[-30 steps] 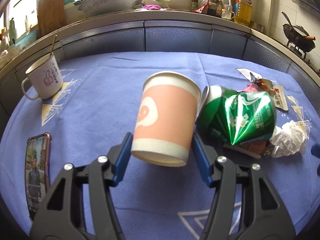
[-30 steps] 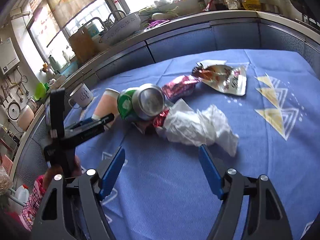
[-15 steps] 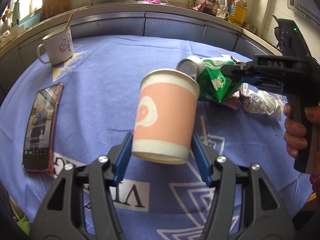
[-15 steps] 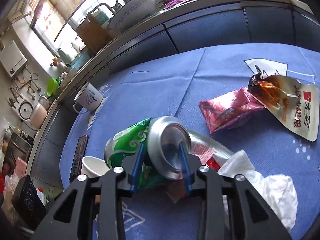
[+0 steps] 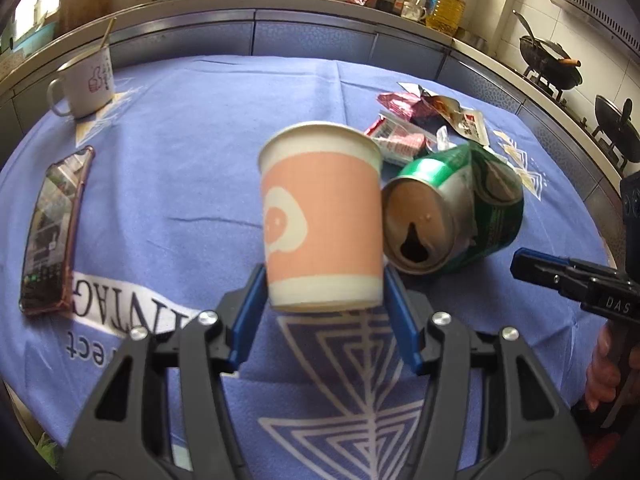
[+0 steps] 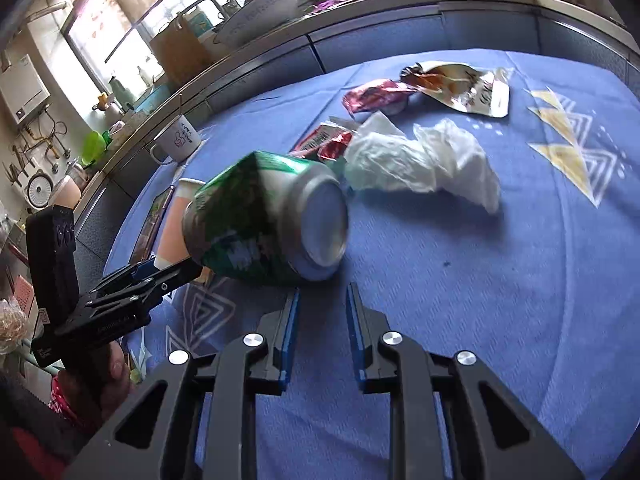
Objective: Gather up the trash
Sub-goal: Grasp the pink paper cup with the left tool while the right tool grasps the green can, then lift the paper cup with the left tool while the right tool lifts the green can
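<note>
Kitchen cabinets and a cluttered worktop ring the blue-clothed surface, where a household clean-up is under way. Largest among the litter is a crushed green can, lying on its side just ahead of the right gripper; its jaws stand narrowly apart with nothing between them, the can free on the cloth. Beside the can, the left gripper clamps a pink paper cup upright by its base, jaws closed against both sides and the cup lifted clear of the cloth, apparently so it can be carried off. A crumpled white tissue sits just beyond the can, with torn snack wrappers farther back, all uncollected. A phone and a white mug rest well apart on the far left, seemingly not rubbish. No bin shows in either view, so where the cup is headed cannot be told.
</note>
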Motion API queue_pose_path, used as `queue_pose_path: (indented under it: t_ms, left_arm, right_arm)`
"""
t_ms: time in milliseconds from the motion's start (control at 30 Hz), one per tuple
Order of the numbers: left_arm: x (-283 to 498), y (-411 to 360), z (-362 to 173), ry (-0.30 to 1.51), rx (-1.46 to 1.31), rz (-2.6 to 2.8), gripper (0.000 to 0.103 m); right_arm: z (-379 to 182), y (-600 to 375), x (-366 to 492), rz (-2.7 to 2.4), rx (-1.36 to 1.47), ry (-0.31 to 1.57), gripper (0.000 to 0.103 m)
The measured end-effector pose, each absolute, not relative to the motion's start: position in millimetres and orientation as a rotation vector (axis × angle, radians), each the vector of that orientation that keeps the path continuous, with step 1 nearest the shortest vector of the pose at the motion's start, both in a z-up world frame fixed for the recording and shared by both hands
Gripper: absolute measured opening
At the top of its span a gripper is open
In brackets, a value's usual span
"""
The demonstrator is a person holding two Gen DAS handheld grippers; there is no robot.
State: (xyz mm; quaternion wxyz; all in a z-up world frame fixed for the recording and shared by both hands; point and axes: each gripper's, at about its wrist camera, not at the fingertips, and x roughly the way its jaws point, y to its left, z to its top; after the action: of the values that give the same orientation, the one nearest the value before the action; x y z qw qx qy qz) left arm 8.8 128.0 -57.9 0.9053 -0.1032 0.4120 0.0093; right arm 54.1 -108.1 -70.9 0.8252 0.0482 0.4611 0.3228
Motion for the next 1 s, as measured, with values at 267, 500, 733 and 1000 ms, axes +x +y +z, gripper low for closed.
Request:
queue_pose_path:
  t_ms: [267, 500, 733, 1000]
  left_arm:
    - [8, 137, -65, 0.885, -0.264, 0.08, 0.057]
    - [5, 148, -58, 0.873, -0.285, 0.115, 0.063]
    - [4, 155, -41, 0.821, -0.283, 0.131, 0.074]
    - [22, 162, -48, 0.837, -0.266, 0.146, 0.069]
  right_arm:
    - [-75, -113, 56, 0.693, 0.175, 0.999, 0.033]
    - [-74, -113, 55, 0.736, 0.243, 0.998, 0.059]
    - [-80, -104, 64, 0.82, 0.387, 1.088, 0.059]
    - [-89, -75, 85, 0.843, 0.518, 1.174, 0.053]
